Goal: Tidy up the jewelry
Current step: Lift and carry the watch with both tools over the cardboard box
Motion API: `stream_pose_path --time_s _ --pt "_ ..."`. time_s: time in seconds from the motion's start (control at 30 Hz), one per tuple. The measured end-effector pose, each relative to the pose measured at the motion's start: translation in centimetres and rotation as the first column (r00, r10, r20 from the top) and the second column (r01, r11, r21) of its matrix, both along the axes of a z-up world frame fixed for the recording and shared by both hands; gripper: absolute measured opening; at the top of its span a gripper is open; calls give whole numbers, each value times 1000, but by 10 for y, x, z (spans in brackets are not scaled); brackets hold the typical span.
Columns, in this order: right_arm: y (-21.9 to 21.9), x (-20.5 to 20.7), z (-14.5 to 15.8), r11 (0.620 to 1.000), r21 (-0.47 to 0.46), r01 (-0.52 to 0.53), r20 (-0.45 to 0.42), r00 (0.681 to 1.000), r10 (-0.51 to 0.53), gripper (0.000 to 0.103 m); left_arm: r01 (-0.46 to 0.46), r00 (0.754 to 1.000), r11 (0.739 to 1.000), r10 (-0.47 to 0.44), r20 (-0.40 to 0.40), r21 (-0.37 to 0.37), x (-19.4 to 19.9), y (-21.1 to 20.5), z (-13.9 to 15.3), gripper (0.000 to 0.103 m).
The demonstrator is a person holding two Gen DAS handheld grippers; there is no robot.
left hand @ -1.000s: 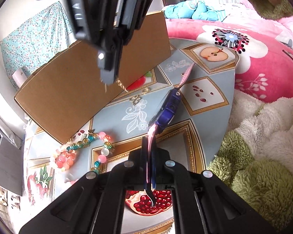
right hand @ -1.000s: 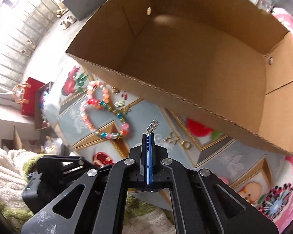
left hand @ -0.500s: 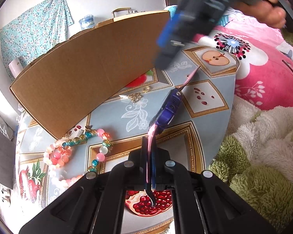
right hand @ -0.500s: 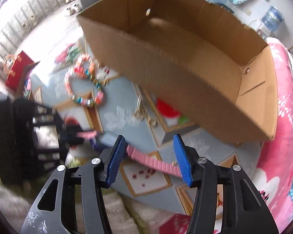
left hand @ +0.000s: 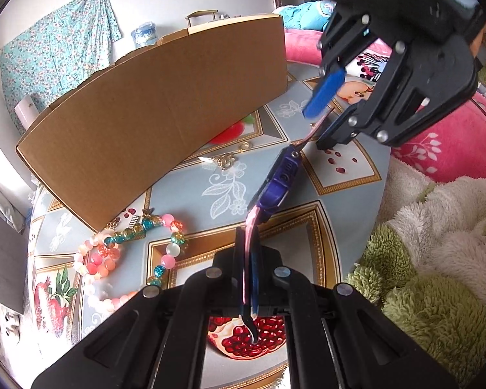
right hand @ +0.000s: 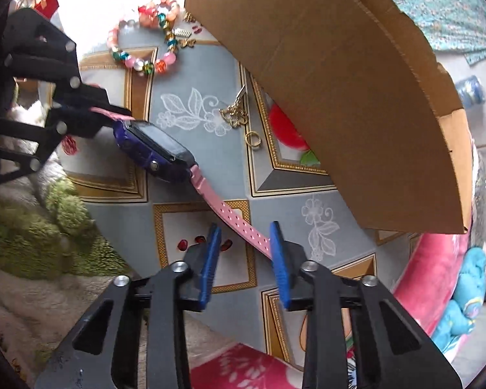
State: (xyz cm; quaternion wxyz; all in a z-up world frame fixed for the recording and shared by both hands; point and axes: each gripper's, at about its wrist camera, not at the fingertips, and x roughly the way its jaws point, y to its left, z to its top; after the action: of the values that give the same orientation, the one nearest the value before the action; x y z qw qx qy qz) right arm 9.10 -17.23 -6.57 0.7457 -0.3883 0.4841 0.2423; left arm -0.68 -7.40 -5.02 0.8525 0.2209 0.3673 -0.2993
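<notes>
item: purple-cased watch with black screen (right hand: 155, 149) on a pink perforated rubber strap (right hand: 230, 217). location: lifted just over the round table with the blue fruit-print cloth (right hand: 184, 227), in front of the long side of the open brown cardboard box (right hand: 324, 97).

your left gripper (left hand: 250, 275): fingers pressed fully together on one end of the pink strap; the strap runs up out of them to the watch case (left hand: 278, 178), and a short curl of it hangs behind the pads over a pomegranate print.

your right gripper (right hand: 244, 253): blue-padded fingers (right hand: 210, 256) closing, a moderate gap between them. the free end of the strap crosses that gap at a slant; it lies against the right-side pad, the left-side pad stands clear of it. no firm grip shows. in the left wrist view this gripper (left hand: 320, 120) hangs over the far tip of the strap.

other pieces on the cloth:
- bracelet of pink, white, teal and orange glass beads (left hand: 126, 246), near the box corner, on your left gripper's side.
- small gold comb-shaped charm (right hand: 182, 32) and gold butterfly charm (right hand: 187, 42), just beside the beads.
- tangle of gold chain (right hand: 235, 113) and a plain gold ring (right hand: 252, 138), near the box wall, apart from the watch.

surroundings: green-and-cream shaggy blanket (left hand: 437, 259) and pink floral bedding (left hand: 453, 142) beside the table.
</notes>
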Motion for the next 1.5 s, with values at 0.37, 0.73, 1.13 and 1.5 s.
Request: stream_pose_path --time_s 0.37,0.73,1.13,1.5 --pt "2 -22 26 1000 24 17 131 991 -20 1 -17 999 1000 18 46 -15 -1 4 11 3" --pt "8 -59 81 995 89 38 332 941 -65 1 -60 981 994 75 177 -89 5 23 60 3" --pt "21 -28 153 986 156 -56 567 823 -43 1 -118 923 973 181 338 -200 47 45 138 3" --pt "20 143 151 956 293 -5 146 988 -40 1 -157 986 984 151 -75 -82 219 55 132 3"
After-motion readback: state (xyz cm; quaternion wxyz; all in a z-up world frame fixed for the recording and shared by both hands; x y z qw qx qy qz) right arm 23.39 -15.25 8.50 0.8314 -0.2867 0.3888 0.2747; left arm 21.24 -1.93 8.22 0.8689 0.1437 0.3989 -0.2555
